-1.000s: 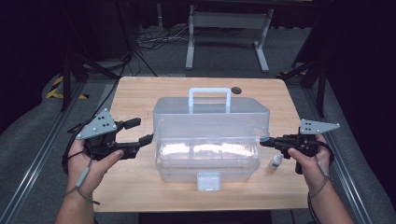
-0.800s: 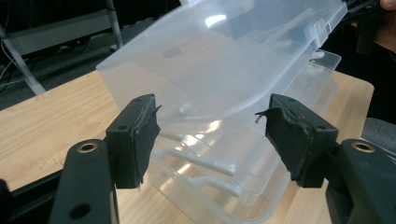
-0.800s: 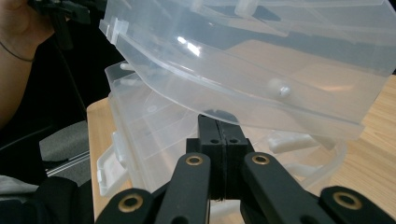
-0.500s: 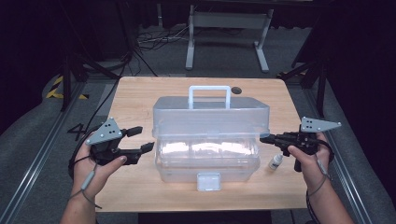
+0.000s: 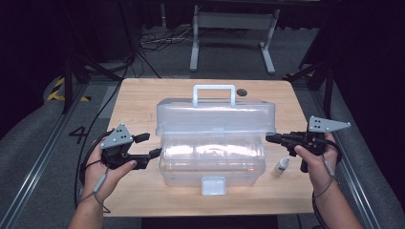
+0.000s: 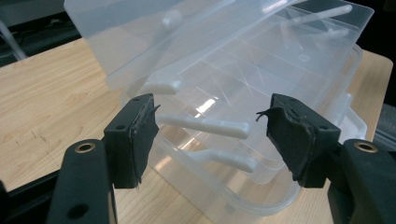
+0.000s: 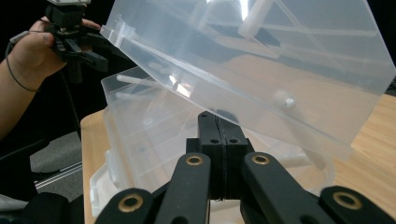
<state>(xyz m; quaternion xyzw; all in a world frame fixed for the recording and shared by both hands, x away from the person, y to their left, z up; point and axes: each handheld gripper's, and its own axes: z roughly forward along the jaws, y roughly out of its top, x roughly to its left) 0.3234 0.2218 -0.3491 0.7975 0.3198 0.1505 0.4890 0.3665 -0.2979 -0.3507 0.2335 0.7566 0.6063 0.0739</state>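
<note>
Since the earlier frame, the left gripper (image 5: 145, 146) has been lowered toward the clear plastic toolbox (image 5: 212, 160) at mid-table, jaws parted. In the left gripper view, the box's end is framed between them. In the right gripper view, the right gripper (image 7: 218, 126) is clenched under the raised lid (image 7: 261, 60), apparently propping it.

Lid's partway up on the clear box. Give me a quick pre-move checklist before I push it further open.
1. Lid raised off the box base: ok.
2. Left gripper open, beside the box's left end: ok.
3. Right gripper shut, tips at the lid's right edge: ok.
4. Whether the right tips actually bear on the lid: cannot tell.
5. Small bottle upright, close beside the base: not ok, could be knocked.
6. Front latch released: ok.
</note>
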